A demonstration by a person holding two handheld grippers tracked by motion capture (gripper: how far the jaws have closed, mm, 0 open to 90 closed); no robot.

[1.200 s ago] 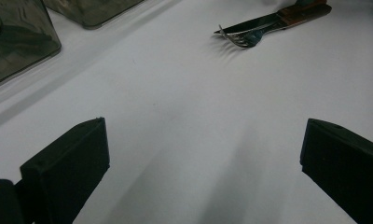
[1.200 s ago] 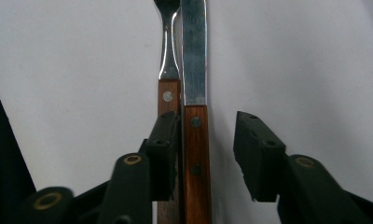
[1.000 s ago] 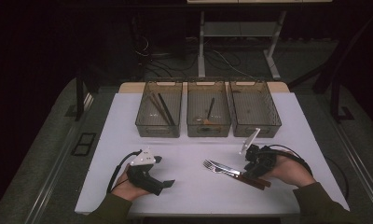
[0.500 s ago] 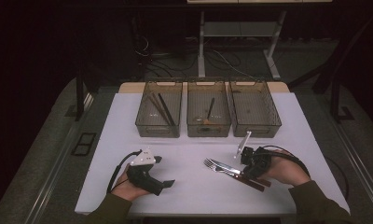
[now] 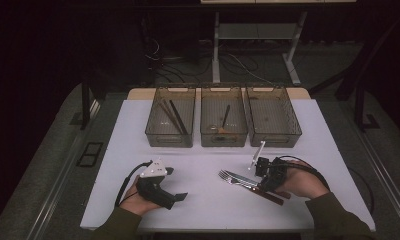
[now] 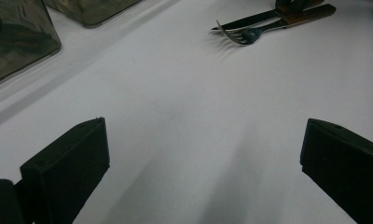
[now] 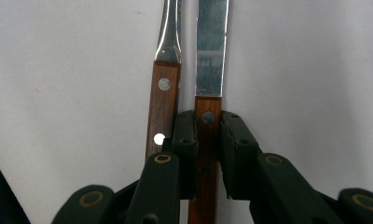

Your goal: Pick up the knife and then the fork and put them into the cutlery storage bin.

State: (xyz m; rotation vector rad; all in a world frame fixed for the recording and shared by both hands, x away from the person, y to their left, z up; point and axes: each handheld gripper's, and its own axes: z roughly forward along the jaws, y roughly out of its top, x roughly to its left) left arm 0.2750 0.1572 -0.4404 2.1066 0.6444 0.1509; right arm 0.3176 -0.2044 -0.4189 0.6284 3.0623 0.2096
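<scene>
Right tool [image 7: 208,140] pinched on wooden knife handle [image 7: 207,154], lower centre of frame, knife flat on white counter [image 5: 198,165]. Fork [image 7: 165,102] just beside, left of knife. Left tool [image 6: 198,154] spread wide, lower left, well apart from cutlery.

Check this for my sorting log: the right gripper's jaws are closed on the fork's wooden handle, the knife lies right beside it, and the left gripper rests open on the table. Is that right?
Not quite. The right gripper has its jaws closed on the knife by its wooden handle, not the fork's; the fork lies right beside it, as the right gripper view shows. The left gripper does rest open on the table.
</scene>
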